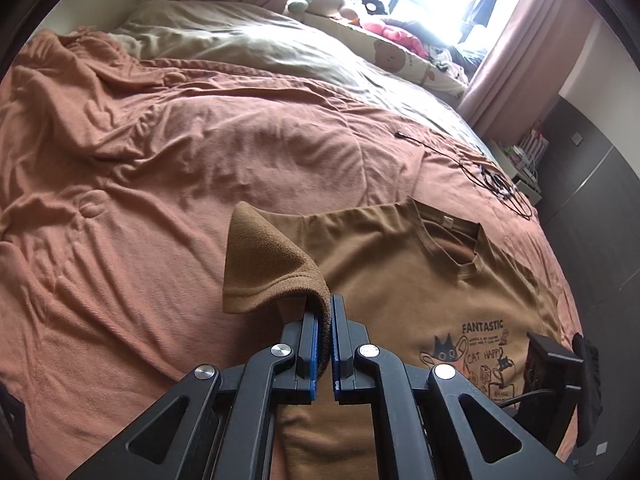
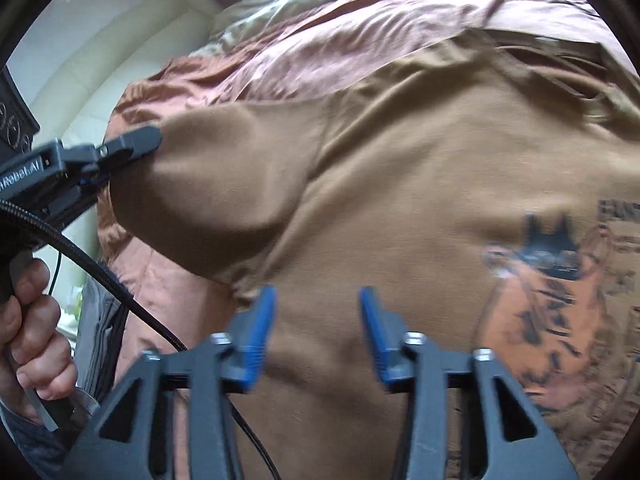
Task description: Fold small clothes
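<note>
Your left gripper (image 1: 324,312) pinches the sleeve (image 1: 264,264) of the brown T-shirt (image 1: 420,280), lifted off the orange bedspread (image 1: 160,160); your right gripper (image 2: 318,300) hangs open, empty, above the shirt's body.

A T-shirt (image 1: 420,272) lay spread on a blanket (image 1: 160,152) that covered the bed, with its neck opening toward the far side and its print nearer the right edge in the left wrist view. Its sleeve (image 1: 264,264) was lifted off the blanket, pinched between the tips of the left gripper (image 1: 325,320), to the left of the shirt's body. Behind the blanket lay a pillow (image 1: 224,36), and to the right of that a heap of soft toys (image 1: 360,4) below the window. A cable (image 1: 496,180) lay on the blanket beyond the shirt's collar. The right gripper (image 2: 318,300) hung over the shirt's body, right of the raised sleeve, with nothing between its tips. A hand (image 2: 28,320) was at the far left of the right wrist view.
</note>
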`<state>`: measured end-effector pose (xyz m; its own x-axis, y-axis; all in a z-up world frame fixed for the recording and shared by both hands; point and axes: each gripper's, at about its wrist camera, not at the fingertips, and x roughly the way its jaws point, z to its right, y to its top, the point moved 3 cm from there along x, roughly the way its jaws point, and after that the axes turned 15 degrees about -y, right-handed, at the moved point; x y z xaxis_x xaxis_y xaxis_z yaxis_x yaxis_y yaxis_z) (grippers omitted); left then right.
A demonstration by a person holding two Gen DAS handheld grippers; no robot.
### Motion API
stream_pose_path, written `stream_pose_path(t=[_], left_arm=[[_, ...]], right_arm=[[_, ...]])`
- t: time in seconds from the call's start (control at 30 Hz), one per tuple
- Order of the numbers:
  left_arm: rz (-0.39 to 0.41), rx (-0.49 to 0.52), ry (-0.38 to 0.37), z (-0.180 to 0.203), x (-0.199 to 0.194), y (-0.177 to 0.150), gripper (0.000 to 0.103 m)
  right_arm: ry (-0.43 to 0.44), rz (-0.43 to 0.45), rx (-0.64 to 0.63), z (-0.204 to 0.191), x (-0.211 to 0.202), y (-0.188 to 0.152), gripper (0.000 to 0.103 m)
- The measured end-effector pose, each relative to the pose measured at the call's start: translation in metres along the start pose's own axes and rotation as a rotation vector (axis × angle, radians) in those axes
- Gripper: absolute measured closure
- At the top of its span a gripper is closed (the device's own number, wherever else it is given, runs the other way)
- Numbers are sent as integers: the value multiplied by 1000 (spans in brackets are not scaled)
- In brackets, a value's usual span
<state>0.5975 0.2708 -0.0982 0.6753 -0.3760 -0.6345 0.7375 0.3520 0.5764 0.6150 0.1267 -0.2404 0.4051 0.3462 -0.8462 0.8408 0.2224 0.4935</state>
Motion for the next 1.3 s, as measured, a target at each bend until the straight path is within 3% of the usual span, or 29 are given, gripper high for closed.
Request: stream_pose_path(t=[0.2, 0.43, 0.53, 0.67, 0.9, 1.13, 1.3], left_arm=[[-53, 28, -30, 30, 27, -11, 98], [-135, 82, -85, 63, 57, -26, 96], [-156, 82, -105, 68, 60, -30, 80], [-113, 80, -85, 59, 46, -27, 59], [-111, 44, -9, 27, 33, -31, 60], [-156, -22, 21, -12, 35, -48, 82], [-179, -48, 44, -32, 41, -57, 84]], right_arm=[[-53, 57, 52, 26, -29, -3, 45], [-51, 59, 103, 48, -50, -18, 45], [-43, 41, 105, 50, -51, -21, 45], [-22, 41, 102, 51, -55, -12, 45], [-64, 33, 11, 36, -40, -3, 45], [-202, -7, -147, 4, -3, 16, 45], [-301, 5, -219, -15, 18, 27, 45]])
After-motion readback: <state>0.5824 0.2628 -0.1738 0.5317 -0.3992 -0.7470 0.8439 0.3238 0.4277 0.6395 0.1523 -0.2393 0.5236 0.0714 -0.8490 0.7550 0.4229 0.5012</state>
